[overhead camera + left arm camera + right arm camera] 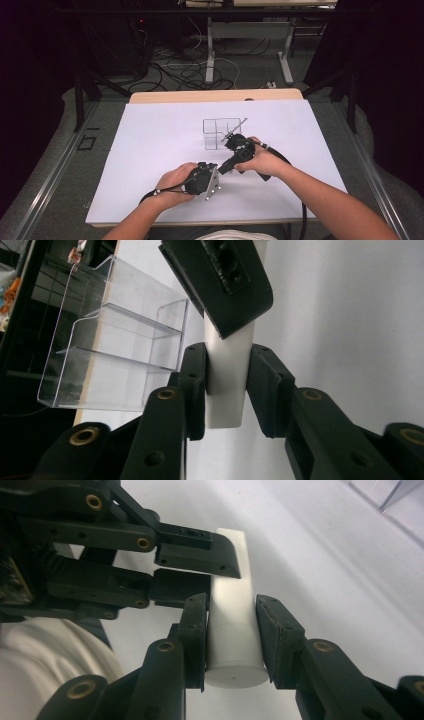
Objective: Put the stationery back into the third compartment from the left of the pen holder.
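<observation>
Holding white tube (231, 630) between both tongs above surface (150, 150): left tongs (226, 385) clamped on flat end, right tongs (231, 635) gripping cap end. Cap not yet off; clear organizer (115, 340) beyond, unfilled.

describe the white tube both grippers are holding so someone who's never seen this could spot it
Start at the big white sheet covering the table, then look just in front of the clear plastic organizer. There the left gripper and right gripper clamp opposite ends of a white tube. It is the one opaque white cylinder, with a flat round cap.
</observation>
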Tool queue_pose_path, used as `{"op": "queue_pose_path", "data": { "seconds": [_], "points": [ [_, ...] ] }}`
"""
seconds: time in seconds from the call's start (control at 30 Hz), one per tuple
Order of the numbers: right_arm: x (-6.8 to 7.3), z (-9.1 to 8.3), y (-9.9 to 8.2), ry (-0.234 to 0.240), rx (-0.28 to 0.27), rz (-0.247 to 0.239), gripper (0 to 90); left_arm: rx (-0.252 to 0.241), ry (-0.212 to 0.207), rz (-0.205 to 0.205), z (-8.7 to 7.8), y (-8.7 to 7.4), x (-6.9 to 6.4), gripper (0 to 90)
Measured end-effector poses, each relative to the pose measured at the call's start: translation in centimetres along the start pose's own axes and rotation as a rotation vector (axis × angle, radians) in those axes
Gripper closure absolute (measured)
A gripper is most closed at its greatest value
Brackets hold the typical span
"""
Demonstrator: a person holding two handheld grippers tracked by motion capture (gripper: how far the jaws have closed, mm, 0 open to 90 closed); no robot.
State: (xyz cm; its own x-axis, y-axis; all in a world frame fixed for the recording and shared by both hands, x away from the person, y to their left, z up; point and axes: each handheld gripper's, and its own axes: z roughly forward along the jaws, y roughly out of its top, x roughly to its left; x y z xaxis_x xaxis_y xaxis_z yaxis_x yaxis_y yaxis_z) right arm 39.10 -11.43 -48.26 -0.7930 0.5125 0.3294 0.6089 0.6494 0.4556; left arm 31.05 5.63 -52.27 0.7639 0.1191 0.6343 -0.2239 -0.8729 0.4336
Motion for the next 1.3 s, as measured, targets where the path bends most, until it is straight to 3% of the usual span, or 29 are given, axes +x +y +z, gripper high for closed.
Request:
{"op": "queue_pose_path", "data": {
  "seconds": [0.13, 0.33, 0.47, 0.67, 0.87, 1.03, 1.2, 1.3],
  "points": [
    [-0.1, -0.3, -0.2, 0.0, -0.058, -0.052, 59.1, 0.006, -0.005, -0.016, 0.1, -0.1, 0.2, 70.9],
    [0.0, -0.8, -0.5, -0.029, -0.079, -0.136, 47.2, 0.016, -0.011, -0.047, 0.4, -0.3, 0.6, 71.0],
    [-0.1, -1.1, -0.8, -0.022, -0.107, -0.165, 39.6, 0.015, -0.009, -0.083, 0.5, -0.4, 1.0, 71.0],
    [-0.2, -2.1, -1.7, -0.052, -0.151, -0.199, 34.5, 0.005, -0.008, -0.16, 0.7, -0.5, 1.6, 71.0],
    [-0.6, -3.3, -2.9, -0.07, -0.236, -0.2, 31.8, -0.048, -0.018, -0.296, 0.8, -0.9, 2.8, 71.0],
    [-0.9, -4.0, -4.1, -0.091, -0.277, -0.168, 31.4, -0.123, -0.036, -0.449, 0.7, -1.2, 4.0, 71.0],
    [-1.2, -4.4, -5.1, -0.105, -0.324, -0.137, 30.9, -0.21, -0.056, -0.633, 0.7, -1.1, 5.1, 71.0],
    [-1.4, -4.6, -5.8, -0.129, -0.355, -0.133, 29.7, -0.252, -0.057, -0.706, 0.7, -1.1, 5.7, 71.0]
  ]
}}
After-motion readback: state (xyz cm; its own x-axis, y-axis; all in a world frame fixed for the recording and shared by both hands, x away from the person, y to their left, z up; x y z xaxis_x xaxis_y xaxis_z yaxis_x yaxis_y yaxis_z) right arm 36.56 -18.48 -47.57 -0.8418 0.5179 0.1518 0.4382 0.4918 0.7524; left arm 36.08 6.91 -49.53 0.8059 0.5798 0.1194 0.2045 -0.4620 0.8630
